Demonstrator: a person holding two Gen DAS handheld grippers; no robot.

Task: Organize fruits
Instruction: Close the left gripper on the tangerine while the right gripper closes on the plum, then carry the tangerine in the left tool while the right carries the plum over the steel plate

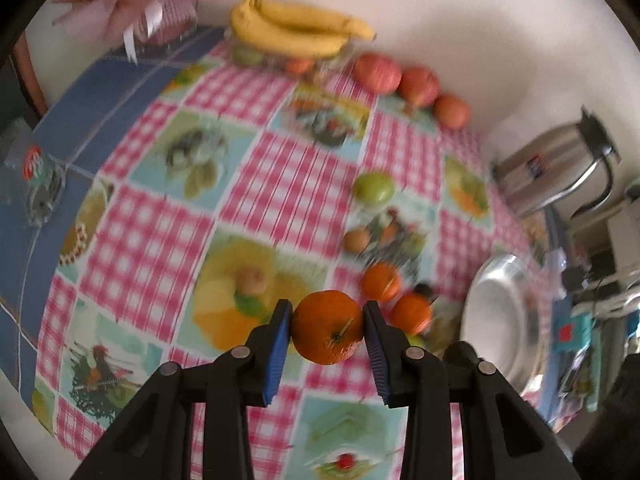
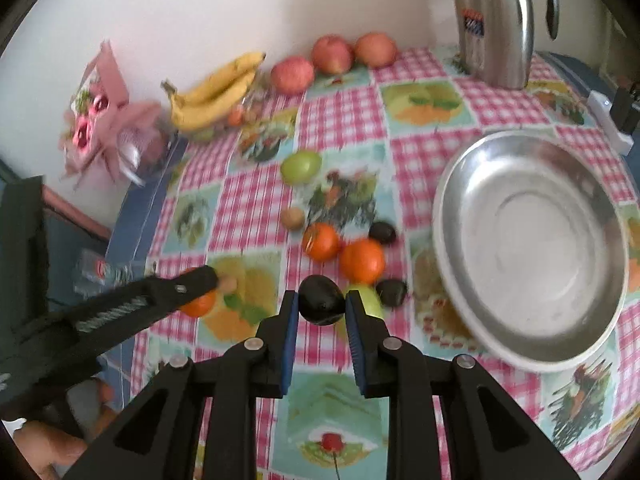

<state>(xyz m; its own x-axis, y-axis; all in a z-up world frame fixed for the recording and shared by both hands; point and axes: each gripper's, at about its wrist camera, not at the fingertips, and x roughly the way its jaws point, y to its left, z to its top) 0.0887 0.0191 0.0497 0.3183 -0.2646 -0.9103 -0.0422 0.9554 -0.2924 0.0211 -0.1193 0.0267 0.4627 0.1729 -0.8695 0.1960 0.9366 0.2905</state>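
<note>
Your bench wears a tablecloth (image 2: 344,120) of pink-and-white checks with pale blue fruit-picture squares. Your blue-padded black jaws frame an orange tangerine (image 1: 327,327) and a near-black avocado (image 2: 321,299); yellow bananas (image 2: 214,92) lie beyond a silver bowl (image 2: 452,184).

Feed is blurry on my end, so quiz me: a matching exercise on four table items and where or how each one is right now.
Things:
1. orange
2. dark avocado
3. bananas
4. steel plate

States:
A. lying by the wall
B. clamped in the right gripper
C. holding no fruit
D. clamped in the left gripper

Pairs: 1-D, 2-B, 3-A, 4-C
</note>
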